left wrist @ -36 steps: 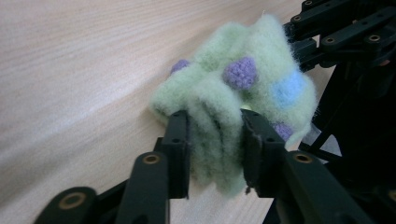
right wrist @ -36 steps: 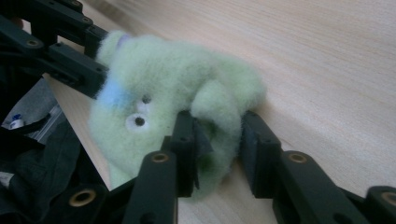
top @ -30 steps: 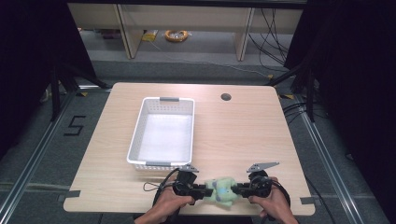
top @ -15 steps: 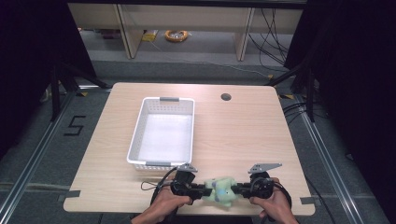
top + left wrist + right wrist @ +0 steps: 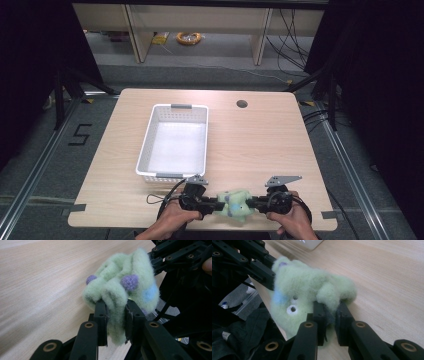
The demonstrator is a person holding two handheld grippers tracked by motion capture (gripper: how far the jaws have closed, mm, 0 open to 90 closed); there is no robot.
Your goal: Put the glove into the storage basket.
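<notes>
Where the table's near edge meets my two hands, a fluffy pale-green plush toy (image 5: 235,203) hangs stretched between both of my grippers, close to the middle of that edge. Its fleece carries small purple knobs (image 5: 129,282) and a light-blue patch (image 5: 150,292), and from my right gripper view I can make out a round white eye (image 5: 292,309) on its face. My left gripper (image 5: 212,204) has its jaws drawn nearly together on a fold of the green fleece, which bulges out above and below the pads in the left gripper view; only the thickness of the pinched cloth keeps them apart. My right gripper (image 5: 253,203) is likewise clamped on a thick lobe of the toy, its jaws narrowed to a slim gap packed with fleece. The two grippers point toward each other from either side, the toy bunched between their tips. Part of the toy's body reaches past the table's edge, with the dark floor area below it in my right gripper view. My left hand (image 5: 172,220) and right hand (image 5: 292,222) wrap the handles just behind. Farther off on the wooden table (image 5: 260,145) stands a white perforated basket (image 5: 150,145), well apart from the toy, on the left half. A round hole (image 5: 242,104) sits in the tabletop near the far edge.
</notes>
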